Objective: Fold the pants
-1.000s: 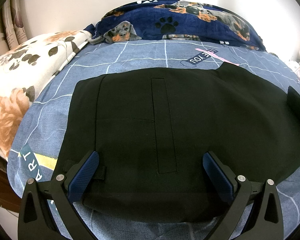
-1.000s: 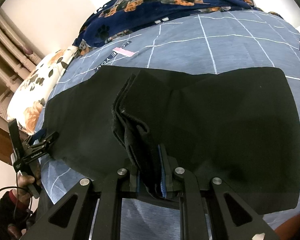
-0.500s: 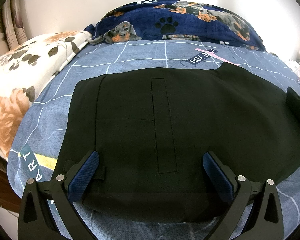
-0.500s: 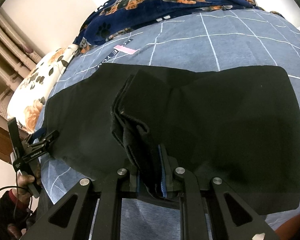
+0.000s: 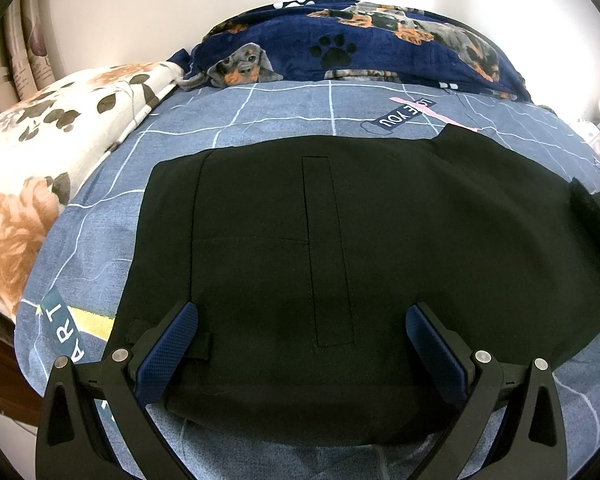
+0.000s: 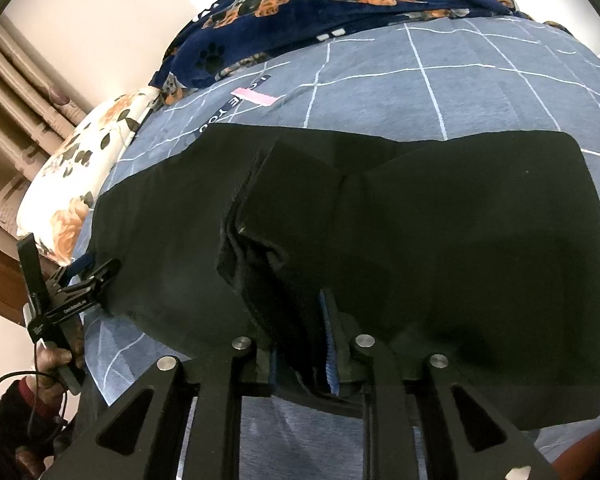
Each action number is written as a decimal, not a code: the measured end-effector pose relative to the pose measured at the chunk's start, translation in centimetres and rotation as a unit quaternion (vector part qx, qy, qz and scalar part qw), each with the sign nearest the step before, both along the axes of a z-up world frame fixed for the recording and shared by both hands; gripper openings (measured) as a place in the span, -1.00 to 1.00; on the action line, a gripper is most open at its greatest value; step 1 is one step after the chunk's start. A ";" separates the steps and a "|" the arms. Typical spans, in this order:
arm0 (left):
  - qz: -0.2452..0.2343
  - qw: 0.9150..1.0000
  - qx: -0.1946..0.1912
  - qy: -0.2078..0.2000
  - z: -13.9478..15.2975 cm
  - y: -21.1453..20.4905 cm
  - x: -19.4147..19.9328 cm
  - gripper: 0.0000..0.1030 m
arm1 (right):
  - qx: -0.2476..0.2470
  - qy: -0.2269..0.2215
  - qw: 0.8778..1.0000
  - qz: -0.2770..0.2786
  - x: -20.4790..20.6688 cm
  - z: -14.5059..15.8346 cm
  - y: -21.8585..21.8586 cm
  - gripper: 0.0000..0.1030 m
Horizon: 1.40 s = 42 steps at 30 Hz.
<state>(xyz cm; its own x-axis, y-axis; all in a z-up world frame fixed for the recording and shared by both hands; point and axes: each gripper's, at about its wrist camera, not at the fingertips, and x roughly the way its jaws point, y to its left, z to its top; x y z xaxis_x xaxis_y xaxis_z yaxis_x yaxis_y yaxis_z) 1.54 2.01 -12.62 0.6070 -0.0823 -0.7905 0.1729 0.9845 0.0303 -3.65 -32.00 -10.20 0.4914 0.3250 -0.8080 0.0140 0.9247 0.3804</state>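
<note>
Right gripper clenched on pants leg end, lifted (layers bunched). Waist lies twd left gripper, spread wide, gripping nothing. Long axis runs L-R.

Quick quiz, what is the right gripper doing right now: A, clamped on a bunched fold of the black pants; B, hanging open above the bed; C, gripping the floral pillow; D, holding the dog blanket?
A: the right gripper has its fingers closed on a bunched fold of the black pants.

Black pants lie spread flat on the bed, one end lifted and bunched into folds.
</note>
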 end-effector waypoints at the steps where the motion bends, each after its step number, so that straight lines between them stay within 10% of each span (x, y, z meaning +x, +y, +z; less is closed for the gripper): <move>1: 0.000 1.000 0.000 0.000 0.0 0.0 0.0 1.00 | 0.003 0.000 1.000 0.001 0.0 -0.1 0.1 -0.56; 15: 0.000 1.000 0.001 0.000 0.0 -0.2 -0.1 1.00 | 0.079 0.014 0.997 0.020 0.1 0.2 -0.1 -0.09; 22: 0.000 1.000 0.001 -0.001 0.0 -0.2 -0.2 1.00 | 0.248 -0.050 0.966 -0.054 -1.0 3.6 -9.2 -0.17; 25: 0.000 1.000 0.001 -0.001 0.0 -0.3 -0.2 1.00 | 0.239 -0.060 0.963 -0.108 -1.5 3.7 -13.9 -0.72; 42: -0.001 1.000 0.002 -0.002 0.0 -0.4 -0.3 1.00 | 0.195 -0.049 0.961 -0.190 1.2 -0.7 -21.6 -0.83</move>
<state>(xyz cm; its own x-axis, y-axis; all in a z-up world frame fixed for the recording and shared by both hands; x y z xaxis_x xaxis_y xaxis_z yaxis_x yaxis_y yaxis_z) 1.28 1.65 -12.64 0.6104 -0.0795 -0.7881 0.1739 0.9841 0.0354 -2.42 -53.63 -10.91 0.7012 0.3763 -0.6056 0.2687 0.6472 0.7134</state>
